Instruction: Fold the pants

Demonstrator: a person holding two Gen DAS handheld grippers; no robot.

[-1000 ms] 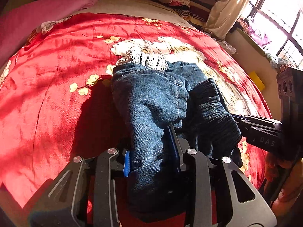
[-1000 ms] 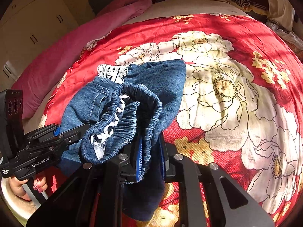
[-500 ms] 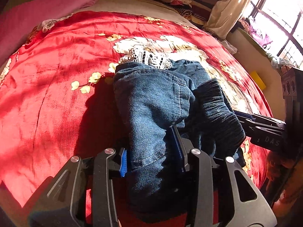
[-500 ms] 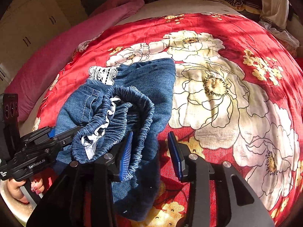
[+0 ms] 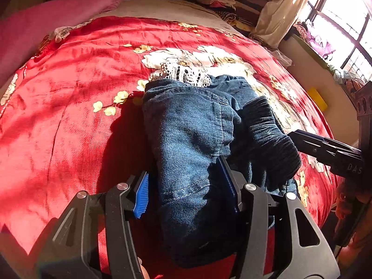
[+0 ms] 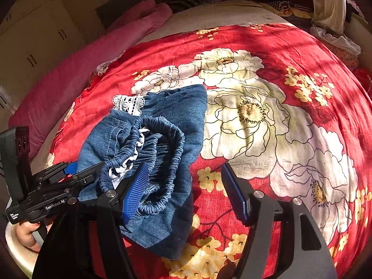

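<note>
Closest to the left wrist camera, the left gripper (image 5: pixel 186 179) has its jaws spread wide to either side of the folded dark-blue denim pants (image 5: pixel 197 139); a gap shows beside the left blue ribbed pad (image 5: pixel 141 196), so the cloth lies between the jaws without being pinched. The bundle runs lengthwise straight away from this gripper, its near end under the jaws and its far end, with a strip of white lace trim (image 5: pixel 183 75), pointing up the bed. The left hand is therefore the nearer one for the coming move, which I judge to be either a fresh grip or a smoothing press along that axis.

In the right wrist view, the right gripper (image 6: pixel 186 190) also has its jaws well apart. The pants (image 6: pixel 162 125) lie toward its left side: its left pad touches the gathered elastic waistband (image 6: pixel 160 144), while the right pad stands over bare red floral bedspread (image 6: pixel 290 53).

The right view alone shows the open waistband ring with white lining inside, and the left gripper (image 6: pixel 58 186) at the bundle's side. The left view alone shows the flat denim leg panel and stitched seam. Farther off lie a rolled pink blanket (image 6: pixel 81 69) and stacked clothes by the bright window (image 5: pixel 344 16).
</note>
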